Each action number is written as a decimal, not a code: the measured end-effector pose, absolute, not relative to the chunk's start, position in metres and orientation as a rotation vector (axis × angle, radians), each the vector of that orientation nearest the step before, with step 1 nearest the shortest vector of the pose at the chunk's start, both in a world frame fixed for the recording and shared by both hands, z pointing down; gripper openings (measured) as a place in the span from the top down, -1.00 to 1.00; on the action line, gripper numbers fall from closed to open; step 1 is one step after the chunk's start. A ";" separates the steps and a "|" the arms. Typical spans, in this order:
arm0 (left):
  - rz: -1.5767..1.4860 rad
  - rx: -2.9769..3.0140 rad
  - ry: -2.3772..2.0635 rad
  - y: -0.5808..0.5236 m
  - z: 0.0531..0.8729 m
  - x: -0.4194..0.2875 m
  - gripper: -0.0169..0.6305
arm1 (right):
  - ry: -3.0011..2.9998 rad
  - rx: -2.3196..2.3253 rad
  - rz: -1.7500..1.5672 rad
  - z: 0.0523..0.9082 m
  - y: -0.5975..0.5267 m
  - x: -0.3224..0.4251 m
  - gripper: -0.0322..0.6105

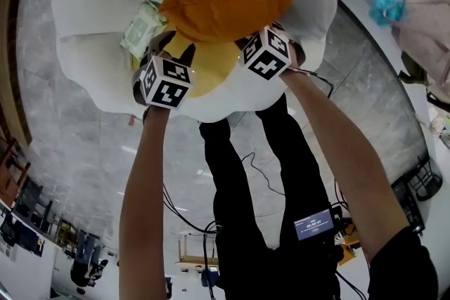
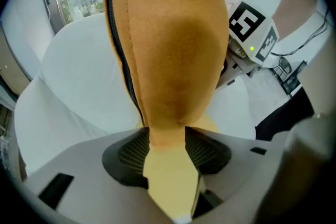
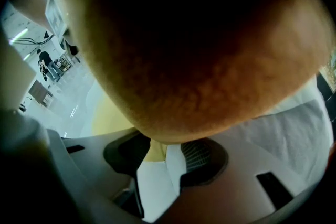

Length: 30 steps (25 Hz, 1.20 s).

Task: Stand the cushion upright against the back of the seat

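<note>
1. Head view: the orange cushion (image 1: 225,7) stands just beyond the jaws of the left gripper (image 1: 169,51) and the right gripper (image 1: 254,38), over the white seat (image 1: 91,17). A yellow pad (image 1: 211,70) lies below the jaws. The seat looks soft and rounded, so a cushion let go short of its back would likely flop forward.
2. Left gripper view: the jaws are clamped on the cushion's narrow lower end, with its bulk rising straight ahead of them. The hold is at one end only, so the heavy top could swing sideways and twist out.
3. Right gripper view: the jaws seem closed on only the cushion's bottom edge, which bulges over them. So shallow a bite may slip and drop that side first.
</note>
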<state>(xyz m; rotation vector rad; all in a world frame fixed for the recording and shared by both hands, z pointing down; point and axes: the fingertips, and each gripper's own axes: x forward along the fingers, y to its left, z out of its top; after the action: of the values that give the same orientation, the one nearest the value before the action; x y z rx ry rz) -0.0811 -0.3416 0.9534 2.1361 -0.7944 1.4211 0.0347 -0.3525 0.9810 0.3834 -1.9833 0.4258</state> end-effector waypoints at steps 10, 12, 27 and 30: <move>1.345 2.150 -0.746 -0.325 0.938 -0.076 0.36 | -1.905 0.387 0.566 0.978 -0.368 0.032 0.27; 1.348 2.161 -0.742 -0.323 0.934 -0.075 0.38 | -1.903 0.421 0.613 0.975 -0.373 0.031 0.26; 1.290 2.185 -0.755 -0.303 0.893 -0.068 0.43 | -1.895 0.526 0.617 0.928 -0.362 0.035 0.41; 1.276 2.189 -0.796 -0.303 0.873 -0.072 0.50 | -1.908 0.518 0.595 0.907 -0.359 0.033 0.42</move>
<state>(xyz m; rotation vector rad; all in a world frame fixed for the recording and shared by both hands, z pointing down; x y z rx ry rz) -0.0715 -0.3027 0.8731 2.1893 -0.7957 1.2763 0.0334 -0.3589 0.9074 0.5183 -1.9083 0.5949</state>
